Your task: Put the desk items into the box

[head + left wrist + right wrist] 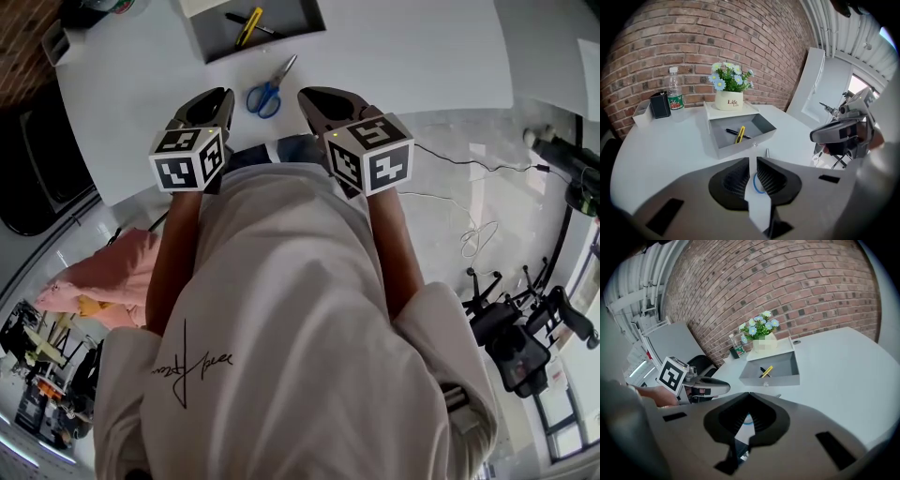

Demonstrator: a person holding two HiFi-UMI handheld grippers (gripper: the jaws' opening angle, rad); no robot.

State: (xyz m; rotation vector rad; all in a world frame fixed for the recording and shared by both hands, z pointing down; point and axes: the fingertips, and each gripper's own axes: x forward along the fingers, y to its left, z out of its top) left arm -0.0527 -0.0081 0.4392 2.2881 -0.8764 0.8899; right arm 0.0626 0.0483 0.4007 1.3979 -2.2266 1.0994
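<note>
While both hover over the white table (394, 56), the left gripper (753, 159) is barely cracked open and empty, and the right gripper (749, 394) is pinched shut on nothing. Blue-handled metal scissors (270, 89) lie between them, just short of the grey open box (740, 146).

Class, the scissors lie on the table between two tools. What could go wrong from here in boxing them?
1. The right tool is shut; unless it opens, it may only push the scissors.
2. They lie flat on the table, so jaws could slip off.
3. The box already holds a knife and pen; the scissors may land across them.
</note>
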